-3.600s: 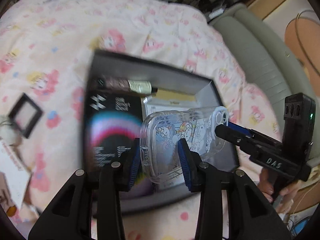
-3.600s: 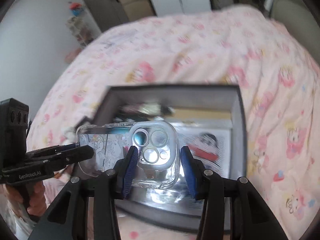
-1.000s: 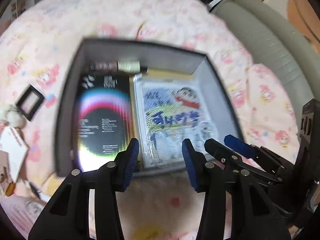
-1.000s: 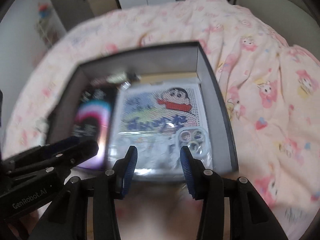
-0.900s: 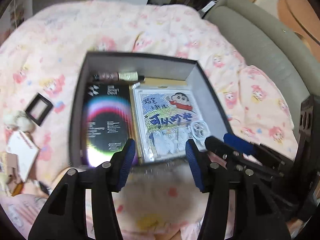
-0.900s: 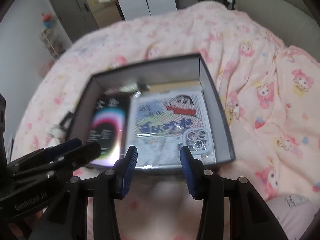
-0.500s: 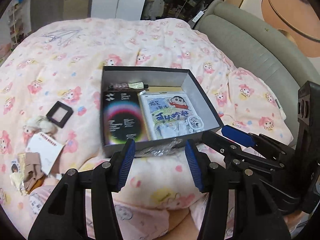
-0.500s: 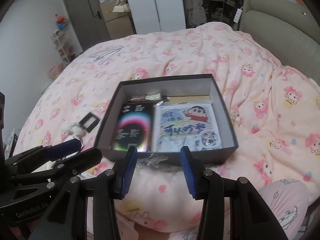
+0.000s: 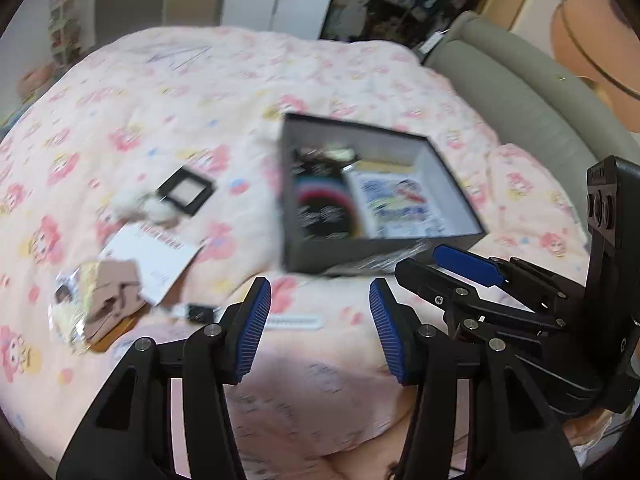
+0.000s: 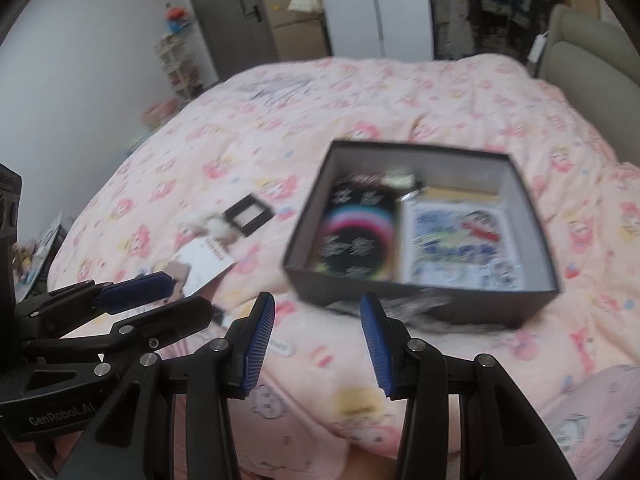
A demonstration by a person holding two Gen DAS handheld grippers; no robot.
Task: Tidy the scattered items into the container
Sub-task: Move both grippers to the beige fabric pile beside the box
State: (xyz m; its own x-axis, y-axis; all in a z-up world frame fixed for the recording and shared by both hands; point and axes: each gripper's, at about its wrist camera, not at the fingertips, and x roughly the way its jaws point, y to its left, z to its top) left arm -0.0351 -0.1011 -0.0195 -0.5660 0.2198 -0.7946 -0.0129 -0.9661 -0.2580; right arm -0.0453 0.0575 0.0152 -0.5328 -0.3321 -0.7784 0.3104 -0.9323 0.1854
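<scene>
You've pulled both grippers back from the box (image 10: pixel 420 292) — the phone case, released, now lies inside.

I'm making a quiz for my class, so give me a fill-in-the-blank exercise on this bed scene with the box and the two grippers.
1. The dark box sits on a bedspread whose main colour is ____.
2. Both the left gripper and the right gripper hold ____ between their blue pads.
3. The small black frame lies ____ the box, on the bedspread.
4. The cartoon picture lies ____ the box.

Missing words: pink; nothing; outside; inside
</scene>
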